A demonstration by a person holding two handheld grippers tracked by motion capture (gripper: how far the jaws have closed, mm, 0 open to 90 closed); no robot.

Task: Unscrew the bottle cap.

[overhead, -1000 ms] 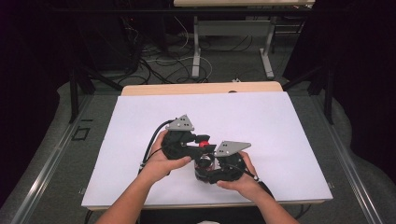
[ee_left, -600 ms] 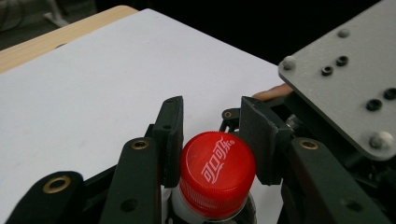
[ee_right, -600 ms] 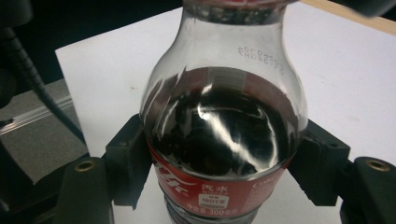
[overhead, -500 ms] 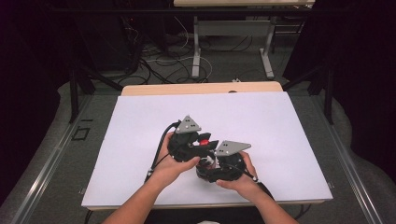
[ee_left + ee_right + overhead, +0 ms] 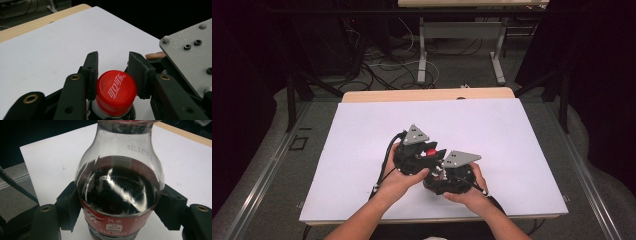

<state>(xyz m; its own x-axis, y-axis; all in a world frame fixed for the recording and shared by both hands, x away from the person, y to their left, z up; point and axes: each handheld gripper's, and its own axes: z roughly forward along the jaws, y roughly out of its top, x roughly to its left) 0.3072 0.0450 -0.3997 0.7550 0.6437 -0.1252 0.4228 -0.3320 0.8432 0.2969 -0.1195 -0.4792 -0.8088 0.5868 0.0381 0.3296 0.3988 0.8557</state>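
Note:
A small cola bottle [image 5: 120, 187] with dark drink and a red label stands upright on the white table top [image 5: 362, 130]. My right gripper [image 5: 120, 205] is shut on its body, one pad pressing each side at the label's top. The bottle's red cap [image 5: 115, 91] sits between the pads of my left gripper [image 5: 113, 67], which is shut on it from above. In the high view both grippers meet near the table's front middle: left gripper [image 5: 422, 155], right gripper [image 5: 447, 177], with the cap [image 5: 430, 151] between them.
The right gripper's grey plate [image 5: 190, 57] is close beside the left jaws, with a fingertip [image 5: 155, 55] at its edge. A wooden strip [image 5: 427, 95] runs along the table's far edge. Table legs and cables [image 5: 412, 65] lie on the floor beyond.
The left hand has shifted its gripper a little to the right, onto the bottle's cap, and its grey plate has turned. The right hand has kept still.

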